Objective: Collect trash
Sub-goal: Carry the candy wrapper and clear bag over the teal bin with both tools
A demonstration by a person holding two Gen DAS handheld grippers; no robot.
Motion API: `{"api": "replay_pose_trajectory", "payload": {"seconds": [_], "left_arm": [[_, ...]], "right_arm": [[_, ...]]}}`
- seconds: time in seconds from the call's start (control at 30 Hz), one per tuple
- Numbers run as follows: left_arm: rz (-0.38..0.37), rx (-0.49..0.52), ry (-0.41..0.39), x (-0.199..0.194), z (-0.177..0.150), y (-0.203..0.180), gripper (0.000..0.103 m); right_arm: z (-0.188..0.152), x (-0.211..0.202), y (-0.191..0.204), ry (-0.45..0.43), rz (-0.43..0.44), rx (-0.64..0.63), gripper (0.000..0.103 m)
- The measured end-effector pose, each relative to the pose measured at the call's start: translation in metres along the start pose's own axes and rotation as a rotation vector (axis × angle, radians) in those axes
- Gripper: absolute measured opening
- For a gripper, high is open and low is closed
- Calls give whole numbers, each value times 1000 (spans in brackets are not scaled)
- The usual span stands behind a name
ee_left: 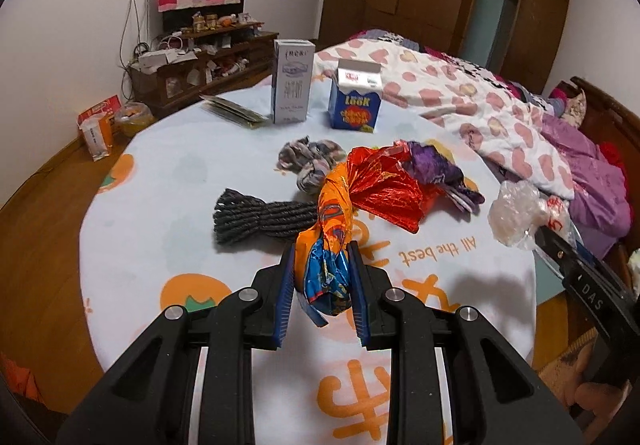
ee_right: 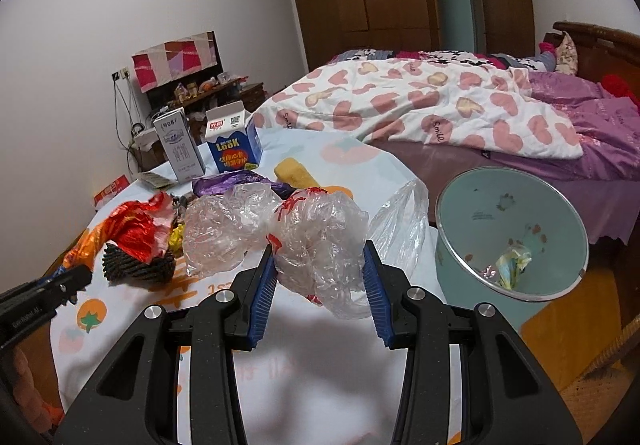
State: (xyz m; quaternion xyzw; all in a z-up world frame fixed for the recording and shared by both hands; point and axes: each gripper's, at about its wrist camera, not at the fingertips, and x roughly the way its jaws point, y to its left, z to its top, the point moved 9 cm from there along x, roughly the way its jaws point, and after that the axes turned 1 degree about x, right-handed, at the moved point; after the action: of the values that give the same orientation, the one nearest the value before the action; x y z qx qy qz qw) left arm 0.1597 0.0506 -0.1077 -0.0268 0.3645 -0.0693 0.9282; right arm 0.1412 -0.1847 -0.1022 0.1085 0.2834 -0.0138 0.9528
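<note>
Trash first, left wrist view: orange-blue foil wrapper [ee_left: 326,241] pinched between left gripper [ee_left: 320,277] pads, trailing to red foil [ee_left: 384,189] mid-table [ee_left: 160,181]. Light, crinkly, slippery; prob best held at the bunched end.

Right wrist view: right gripper [ee_right: 320,277] clamped on crumpled clear plastic bag [ee_right: 320,245], near table's right edge, bin [ee_right: 508,229] w/ scraps just beside. Soft, weightless, springy; grip the wad's middle.
</note>
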Motion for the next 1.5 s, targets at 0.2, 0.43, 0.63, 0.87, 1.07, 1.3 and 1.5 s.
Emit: {"api": "replay_pose_trajectory", "payload": {"seconds": [0.2,0.43,0.63,0.87,1.07,1.3,1.5], "left_arm": [[-6,24,-2,-5,-3,-11,25],[-13,55,0,-7,-8,-28,25],[-7,66,6,-8,-11,-36,25],[-11,86,10,-9,-13,-49,25],[-12,92,19,-10,-17,-57,25],[-18,115,15,-15,-19,-71,25],[-33,152,12,-17,-21,-92,25]], "right_arm": [[-1,-5,1,-4,7,-8,42],[-1,-9,-6,-10,1,6,42],[-2,-13,-12,-14,5,15,42],[-2,-19,-20,-18,3,33,42],[-2,-24,-32,-24,-3,46,42],[-3,-32,-44,-34,-15,64,42],[-3,-40,-59,-48,-30,73,42]]}}
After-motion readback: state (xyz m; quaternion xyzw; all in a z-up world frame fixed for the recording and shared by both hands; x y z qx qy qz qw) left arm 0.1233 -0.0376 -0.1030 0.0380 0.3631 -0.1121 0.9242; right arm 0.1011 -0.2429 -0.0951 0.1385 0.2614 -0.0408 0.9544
